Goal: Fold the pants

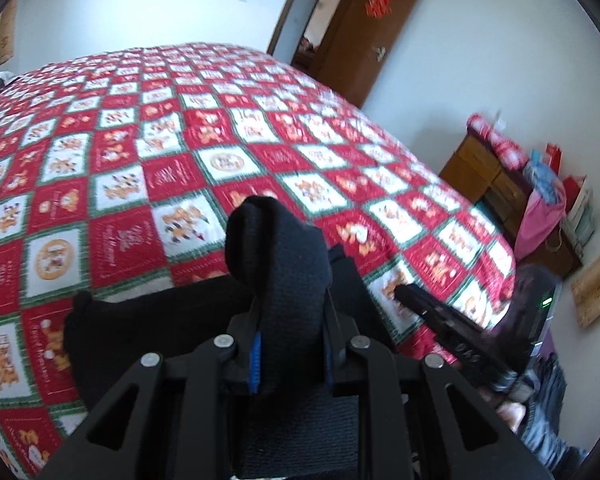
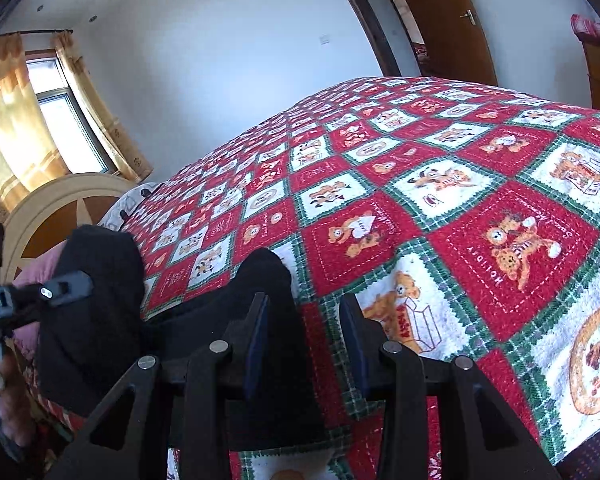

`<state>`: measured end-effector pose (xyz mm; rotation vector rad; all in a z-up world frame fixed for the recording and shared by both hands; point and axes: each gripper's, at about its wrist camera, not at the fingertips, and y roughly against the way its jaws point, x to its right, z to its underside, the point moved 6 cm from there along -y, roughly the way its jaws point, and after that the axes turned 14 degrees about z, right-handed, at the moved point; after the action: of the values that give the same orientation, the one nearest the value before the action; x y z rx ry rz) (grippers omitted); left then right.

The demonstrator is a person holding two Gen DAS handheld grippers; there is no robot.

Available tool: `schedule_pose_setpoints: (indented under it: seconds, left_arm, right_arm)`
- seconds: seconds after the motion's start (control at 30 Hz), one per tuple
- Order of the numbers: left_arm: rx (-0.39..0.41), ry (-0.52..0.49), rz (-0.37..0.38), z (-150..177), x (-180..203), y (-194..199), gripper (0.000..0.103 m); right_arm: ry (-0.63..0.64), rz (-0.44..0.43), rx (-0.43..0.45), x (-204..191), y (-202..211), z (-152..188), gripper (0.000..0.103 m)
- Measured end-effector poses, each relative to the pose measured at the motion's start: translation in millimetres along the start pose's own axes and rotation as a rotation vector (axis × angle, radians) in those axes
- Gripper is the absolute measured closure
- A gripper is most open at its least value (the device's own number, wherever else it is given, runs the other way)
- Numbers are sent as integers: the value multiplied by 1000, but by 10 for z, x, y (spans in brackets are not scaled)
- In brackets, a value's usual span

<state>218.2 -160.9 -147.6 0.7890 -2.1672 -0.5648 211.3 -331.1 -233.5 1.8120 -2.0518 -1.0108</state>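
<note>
Your left gripper [image 1: 290,316] is clamped on a bunched fold of the black pants [image 1: 276,248], lifted off the quilt [image 1: 180,128] at the bed's near edge. Your right gripper [image 2: 304,336] has its jaws standing apart, gripping nothing. The pants lie just left of them, running left towards your other hand, which is nearer.

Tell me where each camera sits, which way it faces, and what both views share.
Left wrist: sits on the left tool, looking down across the bed toward the door; its fingers pinch a bunch of black pants.
Right wrist: sits on the right tool, looking across the bed toward the window; a hand shows at left.
Shared: bed, pants, door, each other's tool.
</note>
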Motion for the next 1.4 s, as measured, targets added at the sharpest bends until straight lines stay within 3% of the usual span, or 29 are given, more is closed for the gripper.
schedule_pose_setpoints:
  seconds: [0.13,0.23,0.37,0.5,0.7,0.77,0.83,0.93,1.03,1.17,1.2,1.23,1.27,1.33,1.4]
  left_arm:
    - [-63,-21,-34,101,-13,-308,77]
    - [-60,-26,-22,153,30,-408,75]
    - [-5,-41,28,129,165,-323,52]
    - [87,-59,61,31,271,-79,38]
    - [181,-27,-25,200,-134,365,35]
    - [200,-9,-90,312,-354,468,28]
    - [206,7,-165,439,-596,536,26]
    - [198,49,-243,623,-929,572,26]
    - [202,90,-249,747,-1125,545,26]
    - [203,68,-264,807,-1159,436,23]
    - [202,68,-269,823,-1173,414,19]
    - [203,75,-283,850,-1208,413,18]
    - [210,84,-291,868,-1235,424,13]
    - [226,111,-297,904,-1289,455,7]
    - [230,101,-308,921,-1288,466,7]
  right_arm:
    - [5,2,-1,-1,-12,4,65]
    - [7,0,-4,-2,-21,14,65]
    - [0,-4,-7,18,-32,16,65]
    - [-18,-26,-23,34,-63,22,65]
    - [-47,-231,-88,-53,1,1,63]
    - [-60,-295,-101,-67,51,-39,41]
    - [-82,-349,-118,-69,71,-53,37]
    - [-72,-339,-156,-108,5,-11,37]
    - [-66,-328,-177,-155,-58,28,37]
    - [5,-296,-178,-277,-77,94,37]
    - [37,-269,-173,-319,-85,107,38]
    - [87,-211,-161,-364,-92,126,50]
    - [129,-161,-157,-400,-111,137,70]
    - [167,-134,-140,-446,-111,111,91]
    - [172,-160,-114,-506,-50,12,92]
